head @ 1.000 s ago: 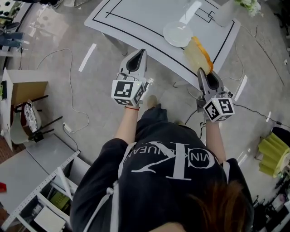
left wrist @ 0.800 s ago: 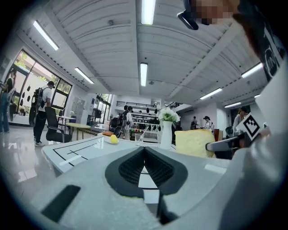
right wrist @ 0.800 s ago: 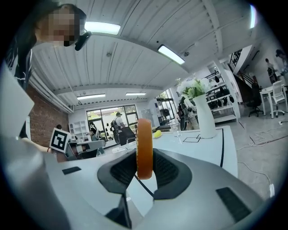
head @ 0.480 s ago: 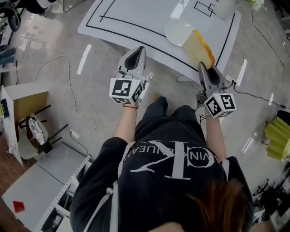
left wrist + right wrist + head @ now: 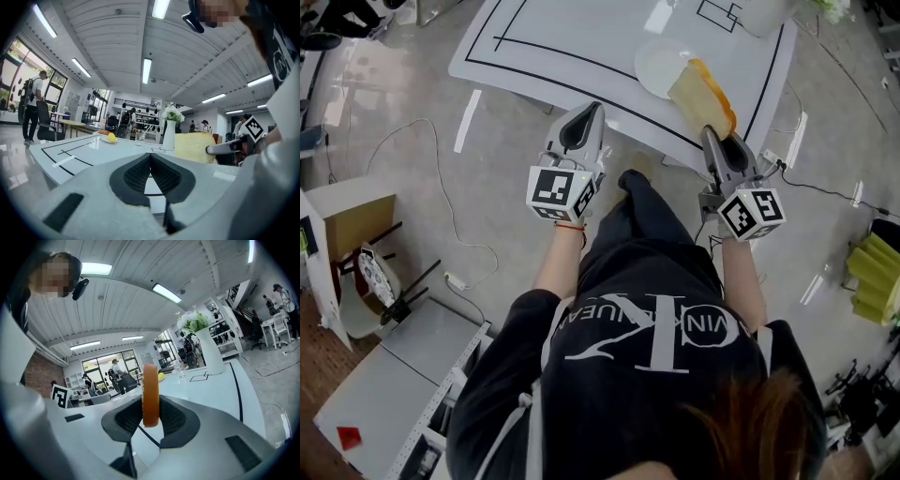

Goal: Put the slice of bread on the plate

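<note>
Two grippers, one slice, one plate. The right gripper (image 5: 712,141) is clamped on the single slice of bread (image 5: 701,94) — the slice stands on edge between the pads, above the white table (image 5: 562,37), its far end over the rim of the one plate (image 5: 654,64). The left gripper (image 5: 591,111) has its jaws together with nothing between them, at the table's near edge.
</note>
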Demonstrator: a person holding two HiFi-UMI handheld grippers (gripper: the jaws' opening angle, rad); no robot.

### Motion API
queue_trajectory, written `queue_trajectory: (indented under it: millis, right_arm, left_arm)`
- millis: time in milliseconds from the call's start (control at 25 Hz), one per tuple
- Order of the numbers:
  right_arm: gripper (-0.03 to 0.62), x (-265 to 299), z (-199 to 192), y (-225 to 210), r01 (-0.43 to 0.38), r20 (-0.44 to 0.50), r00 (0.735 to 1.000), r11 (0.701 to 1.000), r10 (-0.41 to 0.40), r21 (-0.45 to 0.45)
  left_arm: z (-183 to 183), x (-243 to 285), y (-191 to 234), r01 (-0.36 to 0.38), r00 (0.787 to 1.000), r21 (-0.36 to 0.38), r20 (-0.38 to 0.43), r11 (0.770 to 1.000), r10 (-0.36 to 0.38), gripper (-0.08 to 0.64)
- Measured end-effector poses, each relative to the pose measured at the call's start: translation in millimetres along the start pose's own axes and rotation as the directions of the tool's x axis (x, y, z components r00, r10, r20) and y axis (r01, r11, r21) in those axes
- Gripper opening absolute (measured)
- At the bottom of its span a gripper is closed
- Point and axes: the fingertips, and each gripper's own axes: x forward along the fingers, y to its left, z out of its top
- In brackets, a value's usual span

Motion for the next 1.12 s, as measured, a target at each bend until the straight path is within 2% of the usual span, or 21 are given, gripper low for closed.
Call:
queue_trajectory:
  millis: [200,320,440,600,840,920,1120]
  right_arm:
    - [0.095,28.3,-3.3,-4.6,-0.023,-0.036,0.999,0.998,0.025,0.066]
    - [0.095,46.8,-2.5,-8.2,-0.035,-0.072,0.997,0.995,0.042,0.088]
    - [0.097,64.8,-2.0,-12.8,-0.067,-0.095,0.992,0.981,0.086,0.183]
    - [0.097,86.5,-6.5,-17.7,-0.096,-0.136,0.978,0.927,0.155,0.362]
    - [0.098,109.6,-14.7,-25.6,-0.079,-0.196,0.955,0.829,0.222,0.553]
    - [0.098,115.2,-14.6,-30.2,-0.071,-0.199,0.952,0.803,0.231,0.591]
    - [0.094,125.2,-14.1,-42.3,-0.044,-0.219,0.948,0.777,0.23,0.627]
  left_arm:
    - [0.4,12.4,22.4,-0.028,0.999,0.017,-0.028,0.999,0.029,0.009]
    - [5.6,28.8,24.9,-0.012,0.999,0.064,-0.044,0.998,0.014,0.009]
    - [9.6,46.0,25.1,0.004,0.999,0.075,-0.049,0.997,0.0,0.009]
    - [8.6,62.4,30.0,0.003,0.998,0.074,-0.059,0.997,0.001,0.009]
    - [17.5,86.5,38.3,-0.014,0.998,0.061,-0.052,0.998,0.018,0.009]
    - [17.5,92.9,40.2,-0.018,0.998,0.058,-0.055,0.998,0.021,0.009]
    - [19.3,106.1,44.3,-0.023,0.998,0.059,-0.062,0.998,0.027,0.009]
